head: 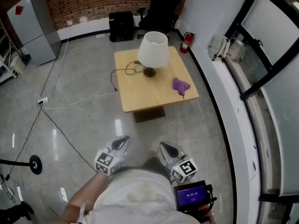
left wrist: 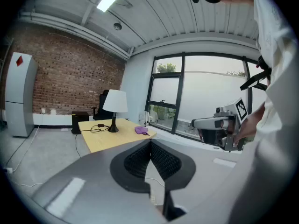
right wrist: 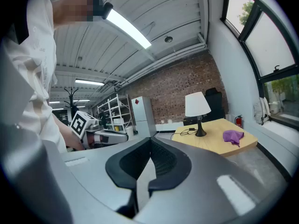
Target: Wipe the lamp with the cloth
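A table lamp (head: 152,51) with a white shade and dark base stands on the far part of a low wooden table (head: 140,99). A crumpled purple cloth (head: 180,86) lies near the table's right edge. The lamp (left wrist: 114,107) and cloth (left wrist: 141,130) show small in the left gripper view, and again as lamp (right wrist: 197,108) and cloth (right wrist: 232,136) in the right gripper view. My left gripper (head: 123,142) and right gripper (head: 165,148) hover over the floor close to my body, well short of the table. Both are shut with nothing between the jaws.
A black cable (head: 122,72) runs off the table's left side, and a white cord (head: 70,101) leads to a floor socket. A grey cabinet (head: 34,27) stands at left, a black chair (head: 161,8) behind the table. A windowed wall (head: 243,92) borders the right.
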The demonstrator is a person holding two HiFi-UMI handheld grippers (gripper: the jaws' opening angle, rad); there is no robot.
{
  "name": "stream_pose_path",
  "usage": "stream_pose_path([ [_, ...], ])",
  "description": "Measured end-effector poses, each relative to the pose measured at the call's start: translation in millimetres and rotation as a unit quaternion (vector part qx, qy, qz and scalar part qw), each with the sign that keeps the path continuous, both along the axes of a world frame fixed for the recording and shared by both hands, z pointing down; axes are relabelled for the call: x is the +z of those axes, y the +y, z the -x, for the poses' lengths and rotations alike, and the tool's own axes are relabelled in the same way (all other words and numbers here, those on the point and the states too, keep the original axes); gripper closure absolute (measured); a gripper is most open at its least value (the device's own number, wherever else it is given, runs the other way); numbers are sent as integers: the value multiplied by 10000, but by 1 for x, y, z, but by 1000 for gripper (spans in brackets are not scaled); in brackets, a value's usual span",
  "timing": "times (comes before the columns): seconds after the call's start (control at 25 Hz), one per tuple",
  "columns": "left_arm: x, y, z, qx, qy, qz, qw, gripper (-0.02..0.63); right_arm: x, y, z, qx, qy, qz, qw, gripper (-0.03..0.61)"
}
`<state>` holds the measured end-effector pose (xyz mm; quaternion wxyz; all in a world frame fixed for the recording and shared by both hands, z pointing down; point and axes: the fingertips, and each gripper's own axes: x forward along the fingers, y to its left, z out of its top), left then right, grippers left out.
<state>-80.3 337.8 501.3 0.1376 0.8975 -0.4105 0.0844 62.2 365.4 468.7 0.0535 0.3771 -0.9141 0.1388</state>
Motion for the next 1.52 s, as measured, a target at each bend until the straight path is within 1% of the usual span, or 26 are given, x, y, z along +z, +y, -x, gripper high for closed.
stream_pose_path([
  [0.08, 1, 0, 3, -62, 36, 2, 10000, 612, -5, -2, -1, 72, -94, -90, 9999, 565],
  [0.28, 5, -2, 1, -50, 33, 17, 10000, 612, -11, -4, -7, 102, 27, -236, 9997, 565],
  [0.52, -10, -13, -13, 126, 24, -212, 9997, 612, -14, -10, -14, 188, 43, -256, 9995, 565],
  [0.72, -6, -18, -9, 72, 42, -154, 9998, 612, -13, -18, -14, 235, -17, -251, 9994, 565],
  [1.08, -7, -27, -1, 51, 11, -184, 9998, 612, -9, -31, -11, 258, -104, -174, 9995, 565],
  [1.28, -9, -32, -1, 57, -26, -216, 9997, 612, -14, -39, -7, 193, -64, -236, 9995, 565],
  [1.52, -2, -35, 2, 44, -42, -149, 9999, 612, -5, -43, -5, 180, -80, -116, 9997, 565],
])
